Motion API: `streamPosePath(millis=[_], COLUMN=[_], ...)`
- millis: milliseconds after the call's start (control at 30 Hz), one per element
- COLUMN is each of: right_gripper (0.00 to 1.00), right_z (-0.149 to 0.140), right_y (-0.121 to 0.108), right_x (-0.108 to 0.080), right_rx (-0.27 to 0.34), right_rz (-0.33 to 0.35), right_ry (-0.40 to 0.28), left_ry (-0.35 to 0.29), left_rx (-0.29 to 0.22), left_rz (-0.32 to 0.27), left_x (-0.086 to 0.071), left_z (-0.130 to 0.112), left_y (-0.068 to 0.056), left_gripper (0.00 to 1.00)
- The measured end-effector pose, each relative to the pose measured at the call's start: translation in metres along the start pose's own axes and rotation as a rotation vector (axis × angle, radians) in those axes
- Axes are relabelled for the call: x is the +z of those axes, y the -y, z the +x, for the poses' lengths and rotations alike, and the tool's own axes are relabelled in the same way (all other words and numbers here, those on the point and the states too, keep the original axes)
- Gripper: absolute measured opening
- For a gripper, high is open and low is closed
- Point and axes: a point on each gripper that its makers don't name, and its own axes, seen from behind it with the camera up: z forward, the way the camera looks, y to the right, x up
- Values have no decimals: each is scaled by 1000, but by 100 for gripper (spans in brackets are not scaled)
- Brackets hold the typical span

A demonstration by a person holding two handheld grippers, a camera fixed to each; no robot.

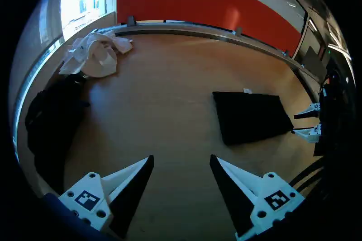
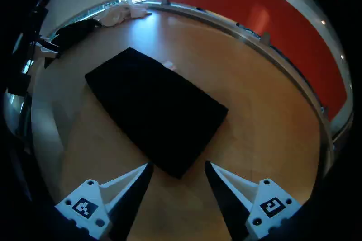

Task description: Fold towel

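Black towel: lies flat on the wooden desk as a neat rectangle, edges squared, nothing on top of it. A small pale tag sits at its far long edge.

Right claw: fingers spread apart, nothing between them. The tips hover just short of the towel's near corner, with desk wood showing in the gap.

Left claw: fingers likewise wide apart and empty, over bare wood. In the left gripper view the towel lies well off, ahead and to the right. The right claw shows there at the towel's right-hand edge, tips pointing at it; contact cannot be told.

Farther out: a crumpled white cloth heap at the desk's far left corner. A dark bundle lies just beside it along the left edge. A metal rail runs along the desk's back edge, a red partition panel stands behind it, and a bright window is at the far left.
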Motion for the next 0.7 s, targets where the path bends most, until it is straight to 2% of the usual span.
streamPosePath(millis=[233, 400, 700], right_gripper=[54, 37, 29], right_z=[-13, -16, -16], right_y=[4, 2, 3], right_x=[3, 4, 7], right_rx=[19, 19, 10], right_rz=[46, 57, 66], right_ry=[37, 46, 49], left_ry=[-1, 2, 2], left_rx=[-3, -2, -2], left_rz=[-1, -2, -5], left_x=[-1, -1, -1], left_z=[-1, -2, -2], left_y=[1, 1, 1], left_gripper=[92, 92, 92])
